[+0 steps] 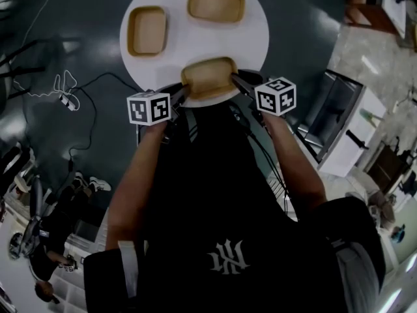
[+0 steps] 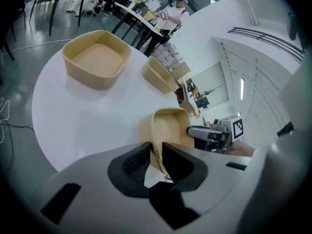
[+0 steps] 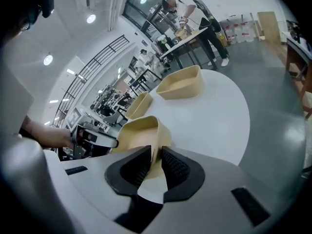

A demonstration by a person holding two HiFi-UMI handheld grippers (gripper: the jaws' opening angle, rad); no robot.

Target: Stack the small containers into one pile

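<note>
Three shallow tan containers sit on a round white table. The nearest container lies at the table's front edge, gripped from both ends. My left gripper is shut on its left wall, and my right gripper is shut on its right wall. In the left gripper view the thin wall of this container stands pinched between the pads, with the right gripper across it. In the right gripper view the same container is clamped between the pads.
Two more containers rest farther back, one at the left and one at the right. A white cable lies on the dark floor to the left. A white cabinet stands to the right. People stand at tables in the distance.
</note>
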